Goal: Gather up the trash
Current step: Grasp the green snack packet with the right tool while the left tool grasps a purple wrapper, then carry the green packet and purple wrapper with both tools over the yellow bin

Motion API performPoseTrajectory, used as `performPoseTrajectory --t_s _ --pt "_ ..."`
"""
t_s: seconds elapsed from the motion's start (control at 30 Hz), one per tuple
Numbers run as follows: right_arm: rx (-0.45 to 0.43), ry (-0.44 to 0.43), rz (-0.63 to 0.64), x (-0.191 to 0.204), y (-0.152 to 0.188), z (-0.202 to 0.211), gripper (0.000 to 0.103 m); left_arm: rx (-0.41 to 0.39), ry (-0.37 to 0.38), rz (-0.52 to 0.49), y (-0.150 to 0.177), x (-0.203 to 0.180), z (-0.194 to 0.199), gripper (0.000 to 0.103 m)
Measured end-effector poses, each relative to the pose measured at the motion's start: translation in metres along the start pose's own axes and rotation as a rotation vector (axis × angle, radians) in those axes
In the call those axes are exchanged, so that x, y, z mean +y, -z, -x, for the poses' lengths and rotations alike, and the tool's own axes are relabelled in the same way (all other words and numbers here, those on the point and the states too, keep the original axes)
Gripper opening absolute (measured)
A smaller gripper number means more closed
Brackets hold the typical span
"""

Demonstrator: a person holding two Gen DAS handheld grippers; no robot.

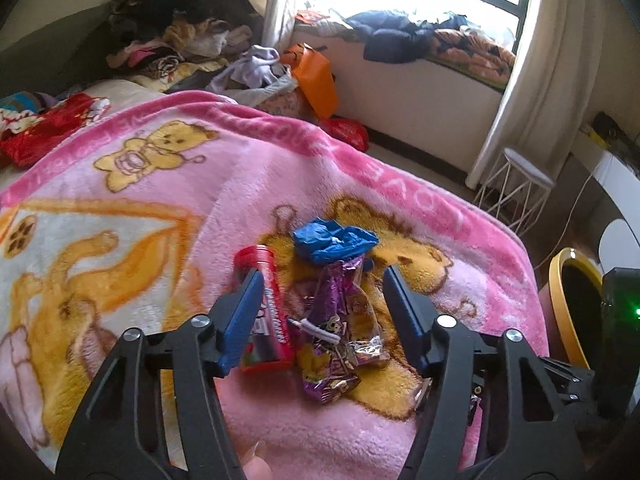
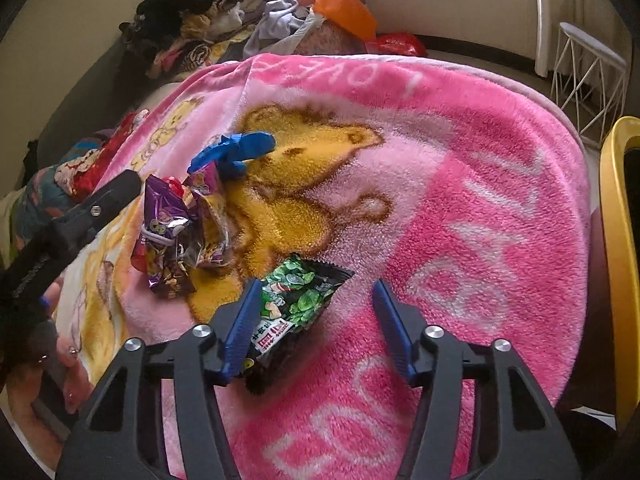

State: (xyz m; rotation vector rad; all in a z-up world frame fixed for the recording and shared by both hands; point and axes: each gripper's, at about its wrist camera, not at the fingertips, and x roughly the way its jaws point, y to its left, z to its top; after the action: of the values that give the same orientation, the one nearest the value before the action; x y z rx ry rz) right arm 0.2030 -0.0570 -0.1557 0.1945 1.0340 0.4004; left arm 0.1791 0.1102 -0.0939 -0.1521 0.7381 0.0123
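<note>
Two wrappers, purple [image 1: 340, 320] between left hand-held gripper [image 1: 320, 280] fingers, green [image 2: 296, 300] between right [image 2: 316, 292]

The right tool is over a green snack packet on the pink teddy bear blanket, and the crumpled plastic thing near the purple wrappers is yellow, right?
Not quite. The crumpled plastic piece is blue, not yellow; the right wrist view shows it. The right tool is indeed over the green snack packet on the pink teddy bear blanket, and the purple wrappers lie nearby.

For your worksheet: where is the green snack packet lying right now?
In the right wrist view, the green snack packet lies on the pink blanket, between the right gripper's open jaws against its left one, below-right of the purple wrappers.
</note>
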Motion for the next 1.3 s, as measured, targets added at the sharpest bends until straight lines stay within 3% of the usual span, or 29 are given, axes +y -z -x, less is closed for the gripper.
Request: performPoseTrajectory --t_s 0.07,0.17,0.3,0.83,1.3 --pt "0.000 -0.018 -0.006 -0.002 0.001 0.001 0.027 0.016 -0.005 -0.007 0.001 -0.002 -0.007 0.047" --pt "0.006 -0.053 -0.008 -0.004 0.002 0.002 0.012 0.028 -0.016 -0.005 0.002 -0.003 -0.012 0.034" --pt "-0.024 -0.082 -0.006 -0.004 0.005 0.016 0.009 0.026 -0.014 0.005 0.002 -0.002 -0.011 0.008" --pt "-0.162 -0.092 0.066 -0.006 0.011 0.073 0.007 -0.080 0.128 0.110 -0.002 -0.013 0.049 0.004" --pt "-0.270 -0.067 0.024 -0.037 0.008 0.118 0.007 -0.130 0.210 0.050 -0.007 -0.062 0.085 0.003"
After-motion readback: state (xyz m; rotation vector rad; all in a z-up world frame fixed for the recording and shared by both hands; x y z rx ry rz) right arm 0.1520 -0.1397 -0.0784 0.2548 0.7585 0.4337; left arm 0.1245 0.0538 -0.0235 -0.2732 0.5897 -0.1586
